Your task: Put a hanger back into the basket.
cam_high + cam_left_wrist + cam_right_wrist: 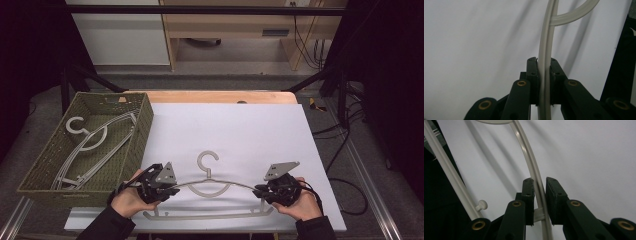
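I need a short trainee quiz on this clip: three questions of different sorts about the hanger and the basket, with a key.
1. True or false: the pale grey plastic clothes hanger on the white table sheet is gripped at both shoulder ends.
2. Which container sits at the table's left? A) olive woven basket B) red bucket C) glass bowl
3. Fill in: the basket already holds more ____.

Key
1. True: the left hand-held gripper and the right hand-held gripper each have the hanger's arm between their pads.
2. A, the olive woven basket.
3. Hangers: pale grey hangers lie inside it.
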Motion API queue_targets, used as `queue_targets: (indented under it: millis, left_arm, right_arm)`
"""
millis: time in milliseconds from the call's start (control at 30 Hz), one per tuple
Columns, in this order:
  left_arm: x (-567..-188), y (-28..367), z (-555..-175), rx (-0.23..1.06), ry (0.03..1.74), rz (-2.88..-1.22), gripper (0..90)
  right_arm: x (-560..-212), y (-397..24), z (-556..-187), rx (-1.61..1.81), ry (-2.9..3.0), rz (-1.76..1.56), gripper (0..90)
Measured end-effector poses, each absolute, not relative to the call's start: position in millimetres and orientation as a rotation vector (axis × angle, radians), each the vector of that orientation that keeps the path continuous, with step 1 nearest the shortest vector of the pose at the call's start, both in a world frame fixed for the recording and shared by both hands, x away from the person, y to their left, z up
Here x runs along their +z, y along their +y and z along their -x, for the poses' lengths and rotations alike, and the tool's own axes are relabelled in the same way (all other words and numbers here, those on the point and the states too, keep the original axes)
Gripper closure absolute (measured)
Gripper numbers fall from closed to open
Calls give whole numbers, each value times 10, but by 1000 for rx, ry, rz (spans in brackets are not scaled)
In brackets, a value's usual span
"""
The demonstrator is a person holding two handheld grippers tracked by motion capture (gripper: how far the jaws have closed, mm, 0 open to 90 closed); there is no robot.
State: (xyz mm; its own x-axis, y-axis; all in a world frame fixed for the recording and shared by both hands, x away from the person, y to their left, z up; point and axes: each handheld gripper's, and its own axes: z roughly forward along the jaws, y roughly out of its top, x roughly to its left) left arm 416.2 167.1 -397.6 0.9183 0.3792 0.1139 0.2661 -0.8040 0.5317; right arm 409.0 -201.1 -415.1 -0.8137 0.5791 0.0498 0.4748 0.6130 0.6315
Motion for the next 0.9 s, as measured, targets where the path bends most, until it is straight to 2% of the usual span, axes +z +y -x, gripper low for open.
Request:
queue_targets:
  millis: [300,500,900]
  left_arm:
    - [-4020,1691,-4114,293,524,-2485,819]
    - [-4033,1717,-4140,312,588,-2450,819]
    - [-3930,1881,-4170,437,743,-2321,819]
  right_arm:
    - [-4154,-2052,-4134,1044,2597,-982,711]
    - [-4097,-2129,-4126,1167,2451,-1009,607]
    - [-4002,-2414,-4081,1319,2118,-1118,374]
